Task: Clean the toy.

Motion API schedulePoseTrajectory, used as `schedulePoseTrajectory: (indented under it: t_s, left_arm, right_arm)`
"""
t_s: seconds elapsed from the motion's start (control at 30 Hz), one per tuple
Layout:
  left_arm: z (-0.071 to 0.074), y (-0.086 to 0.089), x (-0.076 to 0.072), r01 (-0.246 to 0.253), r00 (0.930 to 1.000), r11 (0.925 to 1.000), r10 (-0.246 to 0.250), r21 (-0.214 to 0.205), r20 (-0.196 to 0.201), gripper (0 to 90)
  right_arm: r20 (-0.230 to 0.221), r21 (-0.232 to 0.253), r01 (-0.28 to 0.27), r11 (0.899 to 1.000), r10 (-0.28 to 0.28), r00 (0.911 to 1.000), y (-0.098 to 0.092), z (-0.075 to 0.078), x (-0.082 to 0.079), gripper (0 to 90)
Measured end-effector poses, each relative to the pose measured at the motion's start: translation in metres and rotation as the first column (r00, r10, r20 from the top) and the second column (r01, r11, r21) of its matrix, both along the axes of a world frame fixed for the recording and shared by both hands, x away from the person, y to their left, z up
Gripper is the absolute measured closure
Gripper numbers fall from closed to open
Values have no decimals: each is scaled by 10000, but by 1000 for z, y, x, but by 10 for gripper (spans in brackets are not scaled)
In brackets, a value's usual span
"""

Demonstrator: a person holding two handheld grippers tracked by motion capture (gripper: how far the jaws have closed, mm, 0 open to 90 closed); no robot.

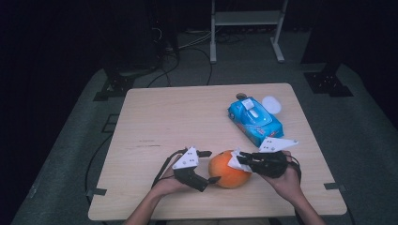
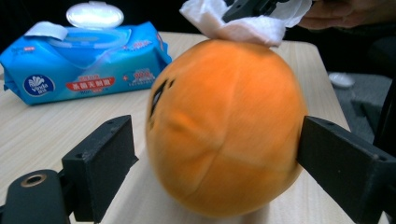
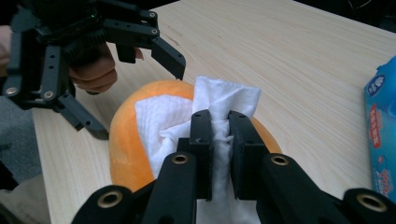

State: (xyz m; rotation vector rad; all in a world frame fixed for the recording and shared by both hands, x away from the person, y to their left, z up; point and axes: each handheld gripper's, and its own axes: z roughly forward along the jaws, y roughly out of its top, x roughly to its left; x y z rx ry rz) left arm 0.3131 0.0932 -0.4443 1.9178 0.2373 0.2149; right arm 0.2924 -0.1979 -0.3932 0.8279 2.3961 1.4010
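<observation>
An orange plush ball [image 1: 228, 171] [image 2: 224, 130] [image 3: 123, 140] rests on the wooden table [image 1: 164, 117] near its front edge. My left gripper [image 1: 211, 166] [image 2: 219, 154] [image 3: 135, 98] stands open around the ball's left side. One jaw is clear of the ball and the other is right at its surface. My right gripper [image 1: 241, 159] [image 3: 219, 126] is shut on a crumpled white wipe [image 1: 233, 161] [image 2: 243, 28] [image 3: 224, 98]. It holds the wipe against the top of the ball.
A blue pack of wet wipes [image 1: 256, 121] [image 2: 84, 70] [image 3: 383, 130] lies at the back right of the table, its white lid [image 1: 271, 104] flipped open. The table's left half is bare wood. Cables and a metal stand are on the floor behind.
</observation>
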Motion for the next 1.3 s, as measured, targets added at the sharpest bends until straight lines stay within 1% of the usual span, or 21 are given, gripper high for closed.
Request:
schedulePoseTrajectory:
  t_s: [0.07,0.2,0.27,0.33,0.4,0.47,0.5,0.53,0.6,0.67,0.7,0.77,0.83,0.87,0.9,0.97,1.07,1.13,1.17,1.23,1.3]
  left_arm:
    - [-5,-2,4,248,9996,9996,-249,-110,-133,98]
    - [-22,-15,4,763,9958,9969,-752,188,-531,87]
    - [-24,-22,0,796,9965,9961,-784,383,-304,118]
    - [-16,-24,-4,442,9988,9979,-431,468,-245,227]
    - [-4,-21,-5,257,9994,9994,-252,238,-232,297]
    - [11,-16,-6,201,9991,9996,-209,-218,-373,320]
    - [11,-16,-6,201,9991,9996,-209,-218,-373,323]
    - [29,-11,-8,237,9981,9990,-259,-389,-557,327]
    - [41,-9,-11,182,9972,9997,-194,-168,-722,331]
    - [50,-7,-14,112,9934,9999,-109,23,-1142,331]
    - [51,-6,-13,98,9917,9999,-82,118,-1280,331]
    - [47,-5,-9,-66,9860,9992,133,404,-1662,329]
    - [37,-5,-4,-221,9752,9963,398,830,-2178,319]
    - [32,-5,-2,-248,9725,9966,423,792,-2289,315]
    - [30,-4,0,-319,9686,9979,449,568,-2447,313]
    - [29,-4,1,-533,9657,9972,648,525,-2513,313]
    - [27,-9,2,-791,9625,9959,879,444,-2567,312]
    - [26,-13,1,-1015,9635,9940,1083,404,-2447,305]
    - [26,-15,-1,-1083,9652,9932,1154,430,-2348,296]
    - [27,-16,-4,-1020,9762,9938,1084,433,-1878,245]
    - [28,-14,-5,-684,9841,9973,719,268,-1624,198]
  right_arm:
    - [-134,173,18,9998,-16,9999,-3,-1,2,798]
    - [-361,409,116,9991,-101,9993,-6,-3,8,797]
    - [-510,535,163,9984,-135,9986,-7,-5,9,797]
    - [-494,525,321,9981,-295,9983,-5,-5,8,800]
    - [-361,730,450,9963,-424,9984,-6,-1,7,802]
    - [-257,1127,541,9922,-515,9983,-8,5,5,804]
    - [-213,1352,583,9891,-559,9982,-9,8,4,805]
    - [-261,1715,598,9834,-562,9981,-11,11,3,805]
    - [-324,2068,543,9769,-487,9983,-12,13,3,805]
    - [-536,2252,497,9731,-385,9978,-10,13,4,804]
    - [-615,2159,502,9751,-377,9974,-9,10,5,804]
    - [-1123,1911,616,9796,-406,9928,-6,-1,9,804]
    - [-1677,1629,718,9840,-441,9848,-3,-15,15,804]
    - [-1952,1466,737,9864,-442,9798,0,-23,19,805]
    - [-1978,1391,726,9876,-441,9792,1,-26,19,805]
    - [-1530,1284,692,9893,-492,9870,4,-18,16,806]
    - [-1046,1477,434,9881,-280,9941,9,-5,9,806]
    - [-646,1582,131,9873,-29,9979,14,2,1,807]
    - [-484,1650,-95,9862,177,9987,18,6,-4,806]
    - [-84,1222,-166,9924,178,9998,23,9,-8,804]
    - [-49,1068,-126,9942,132,9999,22,7,-7,802]
